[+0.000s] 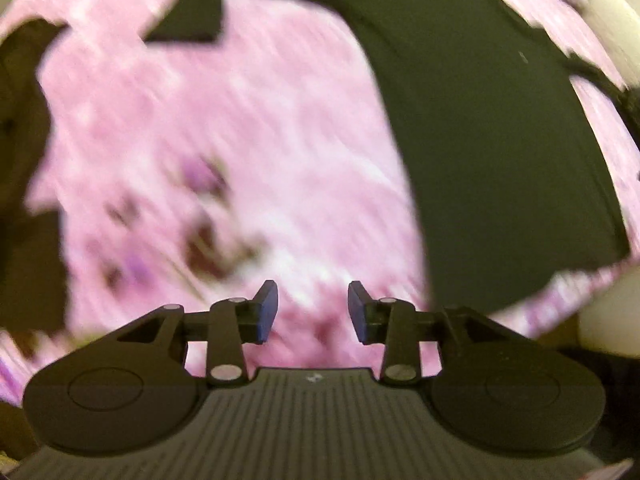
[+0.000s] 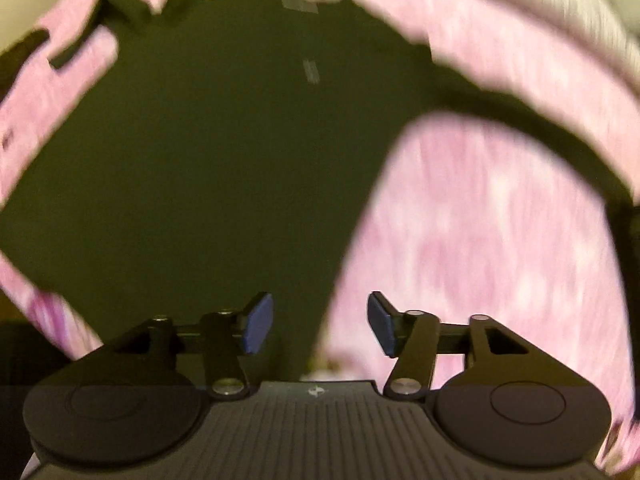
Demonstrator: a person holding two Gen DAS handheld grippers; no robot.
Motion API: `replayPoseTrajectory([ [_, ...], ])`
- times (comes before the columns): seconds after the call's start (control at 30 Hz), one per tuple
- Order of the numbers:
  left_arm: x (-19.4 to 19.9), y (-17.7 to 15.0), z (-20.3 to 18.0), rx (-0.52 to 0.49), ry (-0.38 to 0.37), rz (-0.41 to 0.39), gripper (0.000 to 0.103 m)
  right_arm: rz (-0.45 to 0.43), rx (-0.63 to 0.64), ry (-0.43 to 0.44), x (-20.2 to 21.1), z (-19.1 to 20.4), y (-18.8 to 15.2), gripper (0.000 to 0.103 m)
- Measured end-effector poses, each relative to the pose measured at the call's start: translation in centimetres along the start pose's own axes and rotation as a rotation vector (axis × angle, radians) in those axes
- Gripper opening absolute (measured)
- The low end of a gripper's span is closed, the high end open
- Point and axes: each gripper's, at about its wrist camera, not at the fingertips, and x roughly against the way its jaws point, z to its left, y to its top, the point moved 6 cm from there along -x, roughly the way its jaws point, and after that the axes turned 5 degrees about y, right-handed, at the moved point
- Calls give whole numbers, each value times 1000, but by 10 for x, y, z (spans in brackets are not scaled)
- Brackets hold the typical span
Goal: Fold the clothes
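Note:
A dark olive garment (image 1: pixel 492 152) lies spread on a pink flowered cover (image 1: pixel 208 128). In the left wrist view it fills the right side, with a sleeve-like part (image 1: pixel 192 12) at the top. My left gripper (image 1: pixel 313 312) is open and empty above the pink cover, left of the garment's edge. In the right wrist view the garment (image 2: pixel 192 168) fills the middle and left, and a narrow dark strip (image 2: pixel 540 136) curves off to the right. My right gripper (image 2: pixel 320 322) is open and empty, over the garment's right edge. Both views are motion-blurred.
The pink cover (image 2: pixel 480 240) surrounds the garment on all sides. A dark floral print (image 1: pixel 208 216) marks it ahead of the left gripper. More dark cloth (image 1: pixel 24 184) shows at the far left. A pale object (image 1: pixel 612 312) sits at the right edge.

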Motion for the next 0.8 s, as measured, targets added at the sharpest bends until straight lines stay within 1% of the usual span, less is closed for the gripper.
replayPoseTrajectory([
  [0.03,-4,19,11,-2,11,-33,49,-30,6,7,1,12,15,64],
  [0.07,-8,39,22,-4,19,-66,53,-53,7,24,-1,27,29,67],
  [0.1,-12,59,33,-6,28,-100,66,-73,5,38,-4,43,45,67],
  [0.13,-18,78,43,-15,30,-132,72,-86,-3,46,-10,59,61,68],
  [0.17,-28,97,53,-26,26,-162,72,-94,-12,51,-16,74,74,68],
  [0.23,-54,139,78,-35,-21,-187,72,-113,-33,68,-32,111,104,68],
  [0.27,-68,156,90,-40,-41,-184,72,-119,-43,71,-42,131,118,69],
  [0.33,-97,188,113,-51,-81,-173,70,-104,-67,81,-66,165,148,70],
  [0.4,-123,213,132,-48,-127,-136,65,-85,-90,111,-88,201,172,71],
  [0.47,-147,223,149,-35,-160,-59,62,-69,-110,138,-108,235,194,73],
  [0.5,-157,224,153,-35,-177,-19,52,-60,-117,148,-118,249,205,73],
  [0.57,-164,227,158,-70,-208,-3,37,-47,-124,174,-127,266,219,73],
  [0.6,-164,228,160,-92,-227,-3,10,-42,-122,183,-129,274,225,74],
  [0.63,-160,229,166,-77,-276,10,2,-38,-118,187,-131,283,231,74],
  [0.7,-147,232,178,-45,-368,31,2,-30,-112,193,-135,298,243,74],
  [0.73,-132,235,188,-42,-398,17,2,-29,-111,192,-137,301,248,75],
  [0.77,-116,239,200,-34,-406,-5,2,-30,-109,189,-137,305,253,77],
  [0.8,-105,244,217,-14,-409,-10,2,-33,-108,183,-137,306,257,78],
])
